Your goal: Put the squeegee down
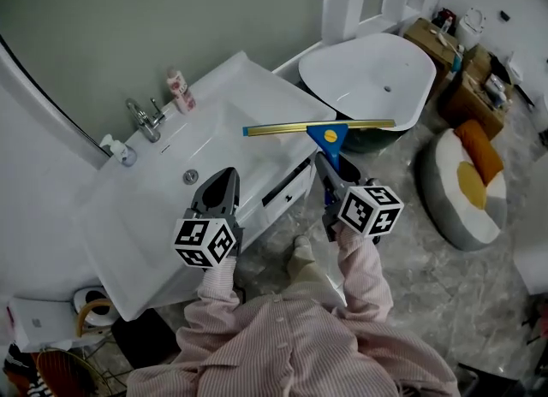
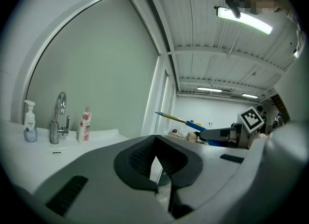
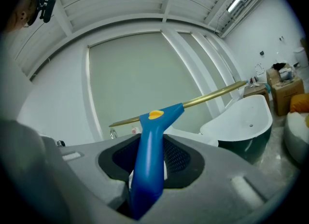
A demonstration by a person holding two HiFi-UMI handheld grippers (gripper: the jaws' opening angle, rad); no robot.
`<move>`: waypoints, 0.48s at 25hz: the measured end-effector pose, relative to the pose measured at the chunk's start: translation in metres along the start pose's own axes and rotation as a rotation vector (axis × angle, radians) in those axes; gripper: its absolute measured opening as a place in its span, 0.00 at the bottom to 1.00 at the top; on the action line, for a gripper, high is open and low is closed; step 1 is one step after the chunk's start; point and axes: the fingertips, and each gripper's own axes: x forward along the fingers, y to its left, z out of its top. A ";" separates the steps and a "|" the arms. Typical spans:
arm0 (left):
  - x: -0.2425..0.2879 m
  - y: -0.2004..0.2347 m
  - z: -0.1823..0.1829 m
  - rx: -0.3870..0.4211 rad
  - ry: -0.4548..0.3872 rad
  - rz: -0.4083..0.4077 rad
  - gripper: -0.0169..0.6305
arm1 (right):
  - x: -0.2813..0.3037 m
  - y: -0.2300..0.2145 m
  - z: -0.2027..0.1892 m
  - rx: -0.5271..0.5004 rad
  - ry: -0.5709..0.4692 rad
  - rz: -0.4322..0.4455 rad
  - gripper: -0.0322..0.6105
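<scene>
The squeegee [image 1: 318, 130] has a blue handle with a yellow button and a long brass-coloured blade bar. My right gripper [image 1: 326, 167] is shut on the handle and holds the bar level in the air, over the gap between the white vanity [image 1: 128, 216] and the bathtub [image 1: 370, 72]. In the right gripper view the blue handle [image 3: 149, 160] rises out from between the jaws. My left gripper [image 1: 222, 184] hovers over the vanity's front edge, shut with nothing in it. From the left gripper view [image 2: 155, 145] the squeegee [image 2: 179, 119] shows far off to the right.
The vanity carries a chrome faucet [image 1: 146, 120], a pink bottle [image 1: 179, 90] and a small soap bottle [image 1: 121, 152]. Cardboard boxes [image 1: 462, 70] stand behind the tub; a grey and orange cushion [image 1: 467, 183] lies on the marbled floor. A bin [image 1: 94, 310] sits lower left.
</scene>
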 end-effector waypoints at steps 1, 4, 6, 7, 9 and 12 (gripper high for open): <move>0.011 0.003 0.001 -0.005 0.000 0.007 0.03 | 0.010 -0.008 0.004 0.002 0.009 0.004 0.25; 0.043 0.011 0.003 -0.021 0.000 0.036 0.03 | 0.038 -0.029 0.017 0.002 0.031 0.023 0.25; 0.064 0.016 0.005 -0.039 -0.004 0.054 0.03 | 0.056 -0.041 0.026 -0.006 0.044 0.041 0.25; 0.074 0.019 0.006 -0.049 -0.007 0.063 0.03 | 0.066 -0.047 0.030 -0.010 0.051 0.051 0.25; 0.094 0.025 0.007 -0.062 -0.011 0.081 0.03 | 0.085 -0.060 0.038 -0.016 0.068 0.069 0.25; 0.123 0.032 0.008 -0.077 -0.009 0.105 0.03 | 0.113 -0.079 0.043 -0.018 0.101 0.092 0.25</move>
